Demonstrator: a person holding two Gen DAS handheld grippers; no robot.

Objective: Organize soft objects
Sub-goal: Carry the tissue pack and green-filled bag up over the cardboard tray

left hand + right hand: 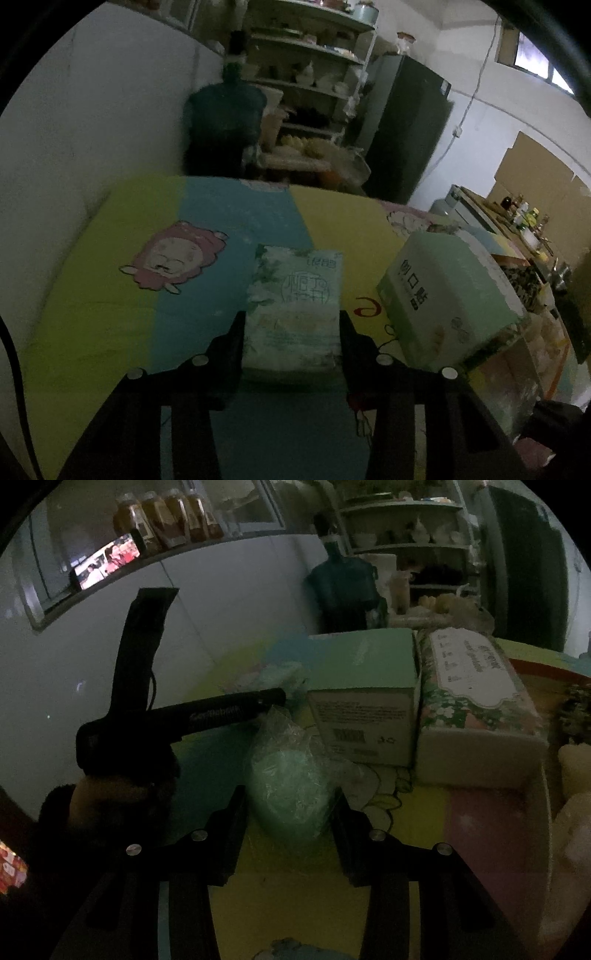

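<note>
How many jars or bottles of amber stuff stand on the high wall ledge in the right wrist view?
4: amber bottles in a row on the ledge, first, second, third, fourth, just above the lit phone. More may be hidden beyond the frame edge.

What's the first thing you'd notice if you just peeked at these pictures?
The tissue pack sits between the left gripper fingers, on a bright cartoon sheet. A green box stands to its right. The right gripper straddles a crinkly plastic bundle.

Two close wrist views angled down along the fingers, both over the cartoon mat [207, 229] and green box [443, 291].
</note>
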